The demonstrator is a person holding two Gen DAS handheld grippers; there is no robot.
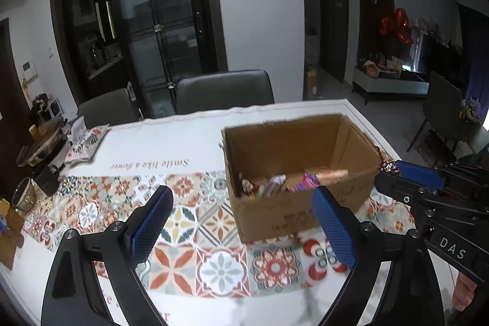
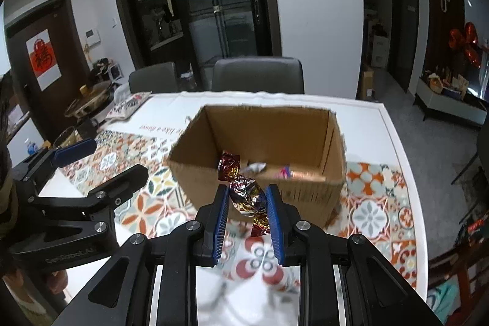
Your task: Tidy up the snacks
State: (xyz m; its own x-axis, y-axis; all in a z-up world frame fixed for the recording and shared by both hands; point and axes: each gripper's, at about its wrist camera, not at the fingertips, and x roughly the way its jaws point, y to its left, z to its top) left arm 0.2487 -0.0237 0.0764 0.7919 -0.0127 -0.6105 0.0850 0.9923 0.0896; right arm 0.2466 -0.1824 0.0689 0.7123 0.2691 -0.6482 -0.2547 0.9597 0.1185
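Snacks lie in the cardboard box (image 1: pixel 301 173) ahead of the wide-open, empty left tool (image 1: pixel 241 222), while the right tool (image 2: pixel 248 214), nearer the box, pinches a foil-wrapped candy (image 2: pixel 247 193) upright just short of its near wall.

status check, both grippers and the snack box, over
Left gripper open, empty. Right gripper shut on foil-wrapped candy, short of cardboard box. Snacks already inside. Path clear.
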